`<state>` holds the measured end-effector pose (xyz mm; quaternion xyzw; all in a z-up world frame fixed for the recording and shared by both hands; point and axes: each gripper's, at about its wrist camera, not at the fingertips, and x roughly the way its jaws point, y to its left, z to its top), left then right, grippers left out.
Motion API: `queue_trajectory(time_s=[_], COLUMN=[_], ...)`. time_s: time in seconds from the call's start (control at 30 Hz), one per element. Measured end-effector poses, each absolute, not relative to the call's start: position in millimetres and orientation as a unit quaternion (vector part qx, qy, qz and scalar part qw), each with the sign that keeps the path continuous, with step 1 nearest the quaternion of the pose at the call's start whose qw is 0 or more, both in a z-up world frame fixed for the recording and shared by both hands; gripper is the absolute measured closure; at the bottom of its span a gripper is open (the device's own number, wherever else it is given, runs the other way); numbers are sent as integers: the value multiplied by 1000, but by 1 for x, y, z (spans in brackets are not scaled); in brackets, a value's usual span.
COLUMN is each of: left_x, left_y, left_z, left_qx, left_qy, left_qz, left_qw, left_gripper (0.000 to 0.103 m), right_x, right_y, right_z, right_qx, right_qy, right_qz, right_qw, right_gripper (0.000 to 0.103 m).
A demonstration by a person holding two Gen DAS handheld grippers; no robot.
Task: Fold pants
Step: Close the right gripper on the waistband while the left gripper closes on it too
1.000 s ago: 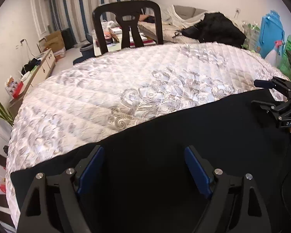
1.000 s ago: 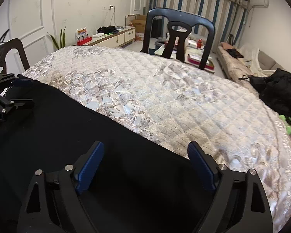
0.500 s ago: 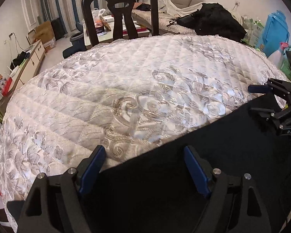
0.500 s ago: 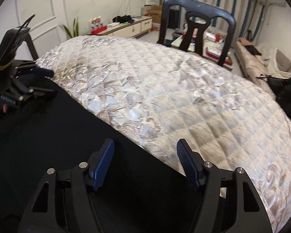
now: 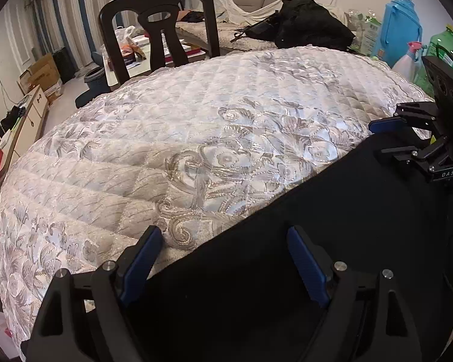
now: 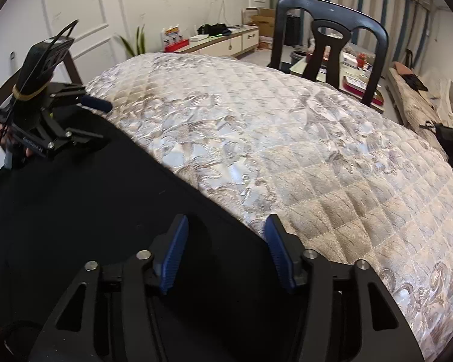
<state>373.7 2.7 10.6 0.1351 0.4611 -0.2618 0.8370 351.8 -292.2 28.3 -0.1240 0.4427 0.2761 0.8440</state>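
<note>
The flat black fabric pants [image 6: 84,217] are spread over the lower left of the right wrist view, on the quilted silver-beige floral tablecloth [image 6: 287,138]; they look soft, light and floppy, so the far hem edge is probably best pinched. The right gripper [image 6: 225,242] has just been closing, the hem between its half-open jaws but not yet pinched, while the left gripper [image 5: 223,253] is held wide over the edge with nothing gripped.

A dark chair [image 5: 157,27] stands behind the quilted tablecloth [image 5: 196,126] (striped curtains [image 6: 407,9] beyond).
</note>
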Motion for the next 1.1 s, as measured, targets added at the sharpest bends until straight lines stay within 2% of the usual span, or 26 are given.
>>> queue_trajectory(time_s=[0.13,0.53,0.7,0.73,0.77,0.93,0.97,1.1], left_x=[374,372,366,365,364,362,361,353], left_y=[2,-1,-1,-2,-3,-6,-6,-10], left_z=[11,11,13,13,14,15,15,16], left_qx=[140,159,159,159,159,163,163,173], left_qy=[457,445,436,437,438,436,435,425], left_qz=[-269,-297,-303,-310,-316,-315,-316,-322], left_qw=[836,830,832,829,826,827,827,828], left_gripper=[18,25,36,44,47,52,57,70], right_x=[348,353,350,351,351,345,345,343], right_y=[-292,-294,-294,-295,-296,-292,-292,-295], right_z=[30,28,26,26,26,27,27,28], right_qx=[-126,-99,-106,-102,-100,-119,-116,-113], right_qy=[446,454,440,440,438,430,430,429], right_qz=[290,287,287,289,290,278,278,277], right_qw=[837,838,844,844,845,851,851,852], right_gripper=[63,61,60,60,60,60,61,68])
